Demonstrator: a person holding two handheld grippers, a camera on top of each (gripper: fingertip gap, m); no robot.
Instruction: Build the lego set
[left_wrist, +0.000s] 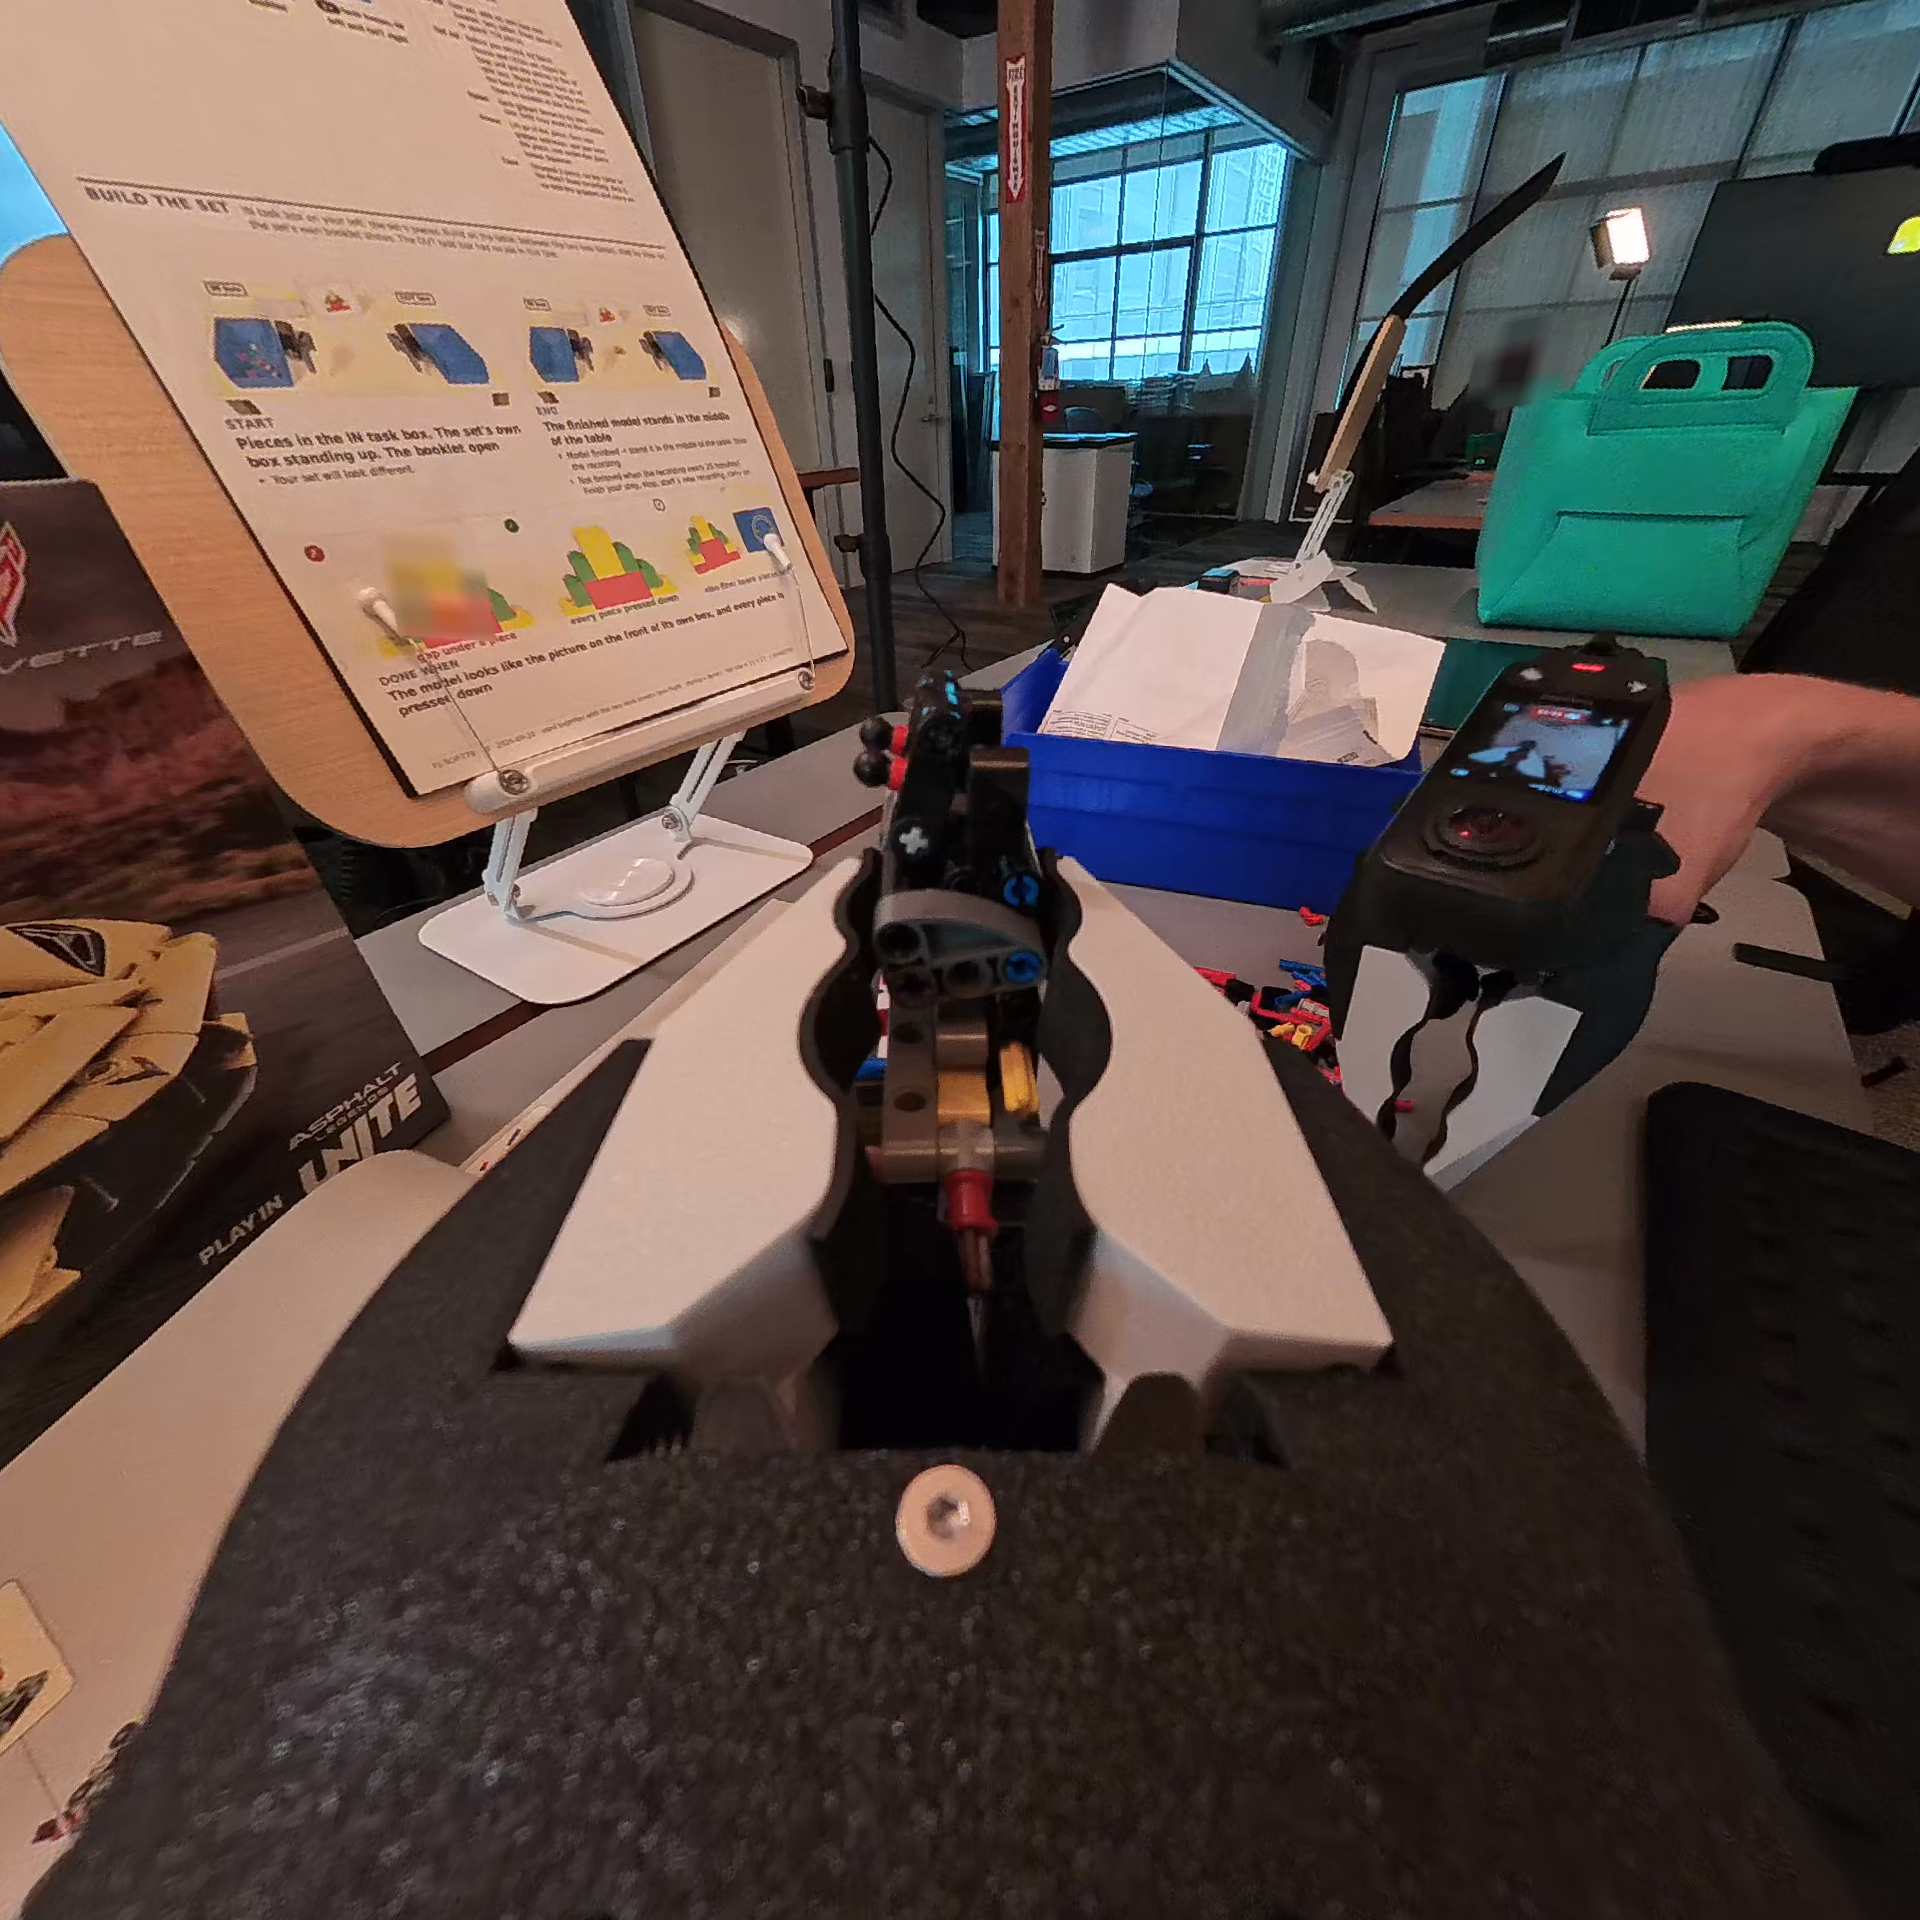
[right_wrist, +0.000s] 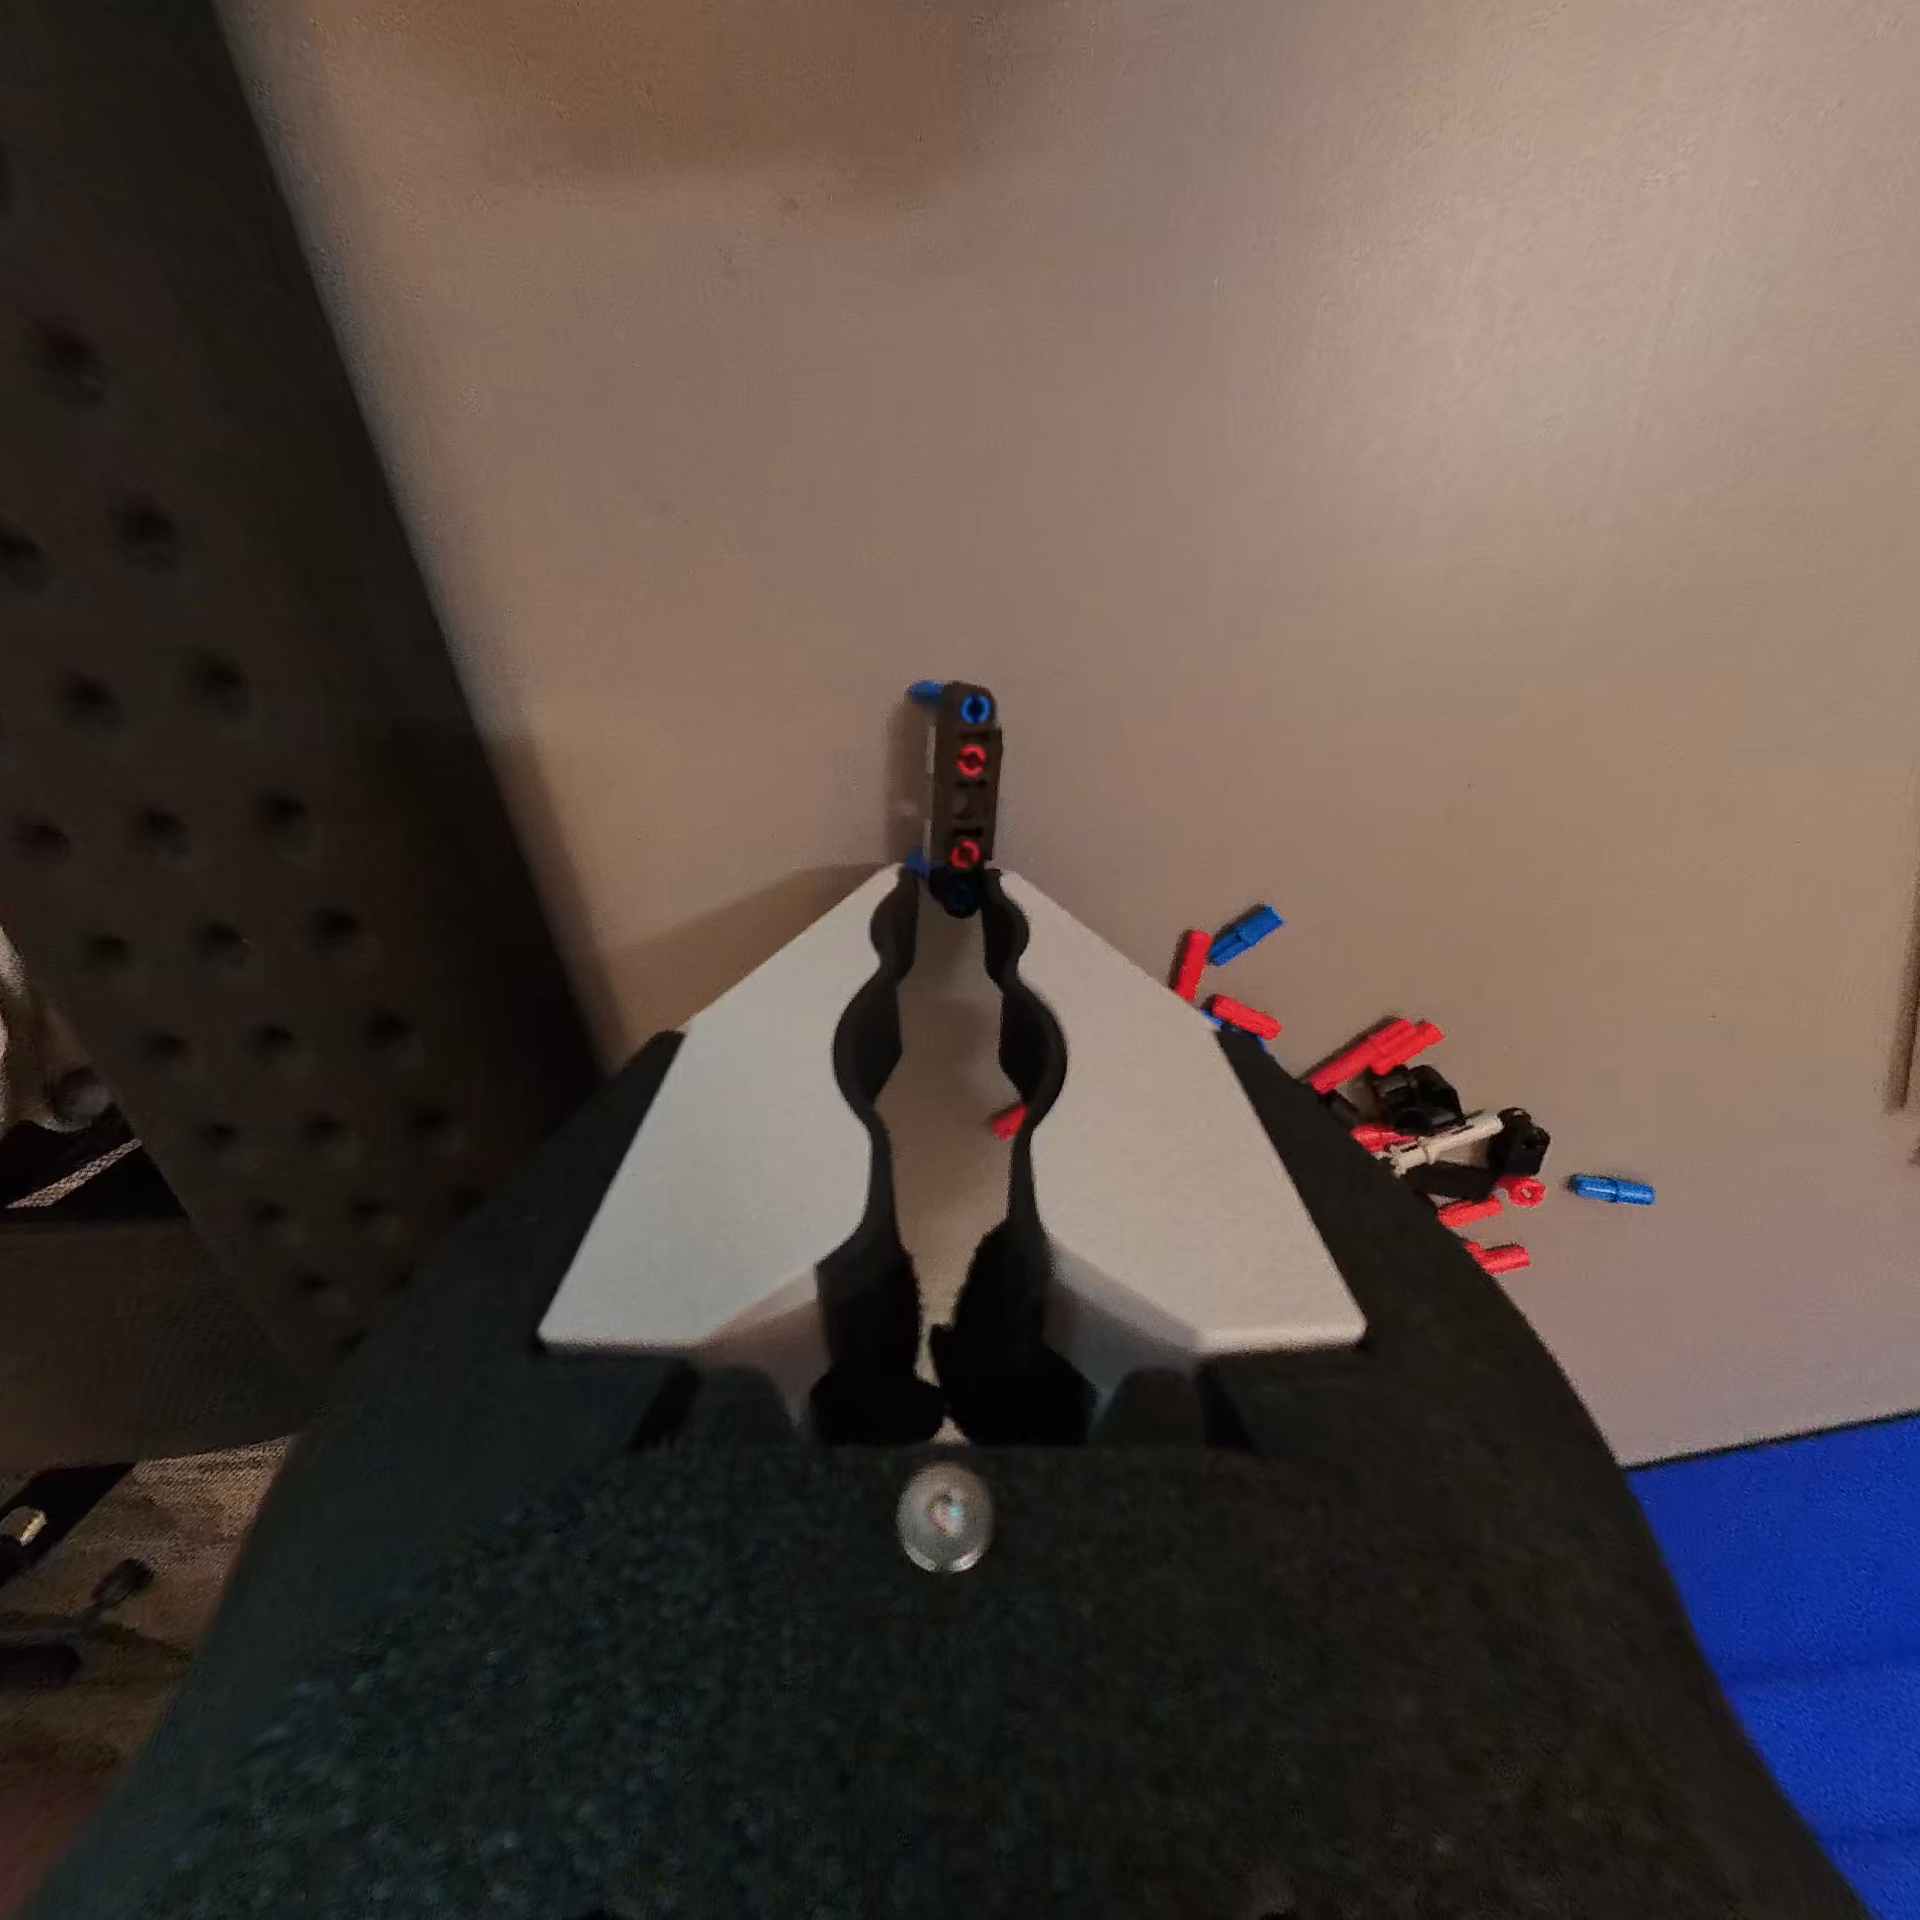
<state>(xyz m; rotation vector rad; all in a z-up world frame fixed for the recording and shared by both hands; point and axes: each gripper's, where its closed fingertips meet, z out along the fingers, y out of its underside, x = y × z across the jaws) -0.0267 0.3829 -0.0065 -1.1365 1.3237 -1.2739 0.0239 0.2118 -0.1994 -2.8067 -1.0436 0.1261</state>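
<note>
Lego assembly clamped in left tool; right tool pinches pinned black beam by its end, which should be aligned squarely before pressing home

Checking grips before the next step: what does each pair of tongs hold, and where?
Left tongs clamp the half-built model around its middle. Right tongs pinch a short black beam by its lower end.

The half-built lego assembly is a tall narrow chunk of black and grey beams with blue pins, a yellow bit and a red axle poking out. A small black beam carries red and blue pins. Loose red, blue and black pieces lie scattered on the table.
</note>
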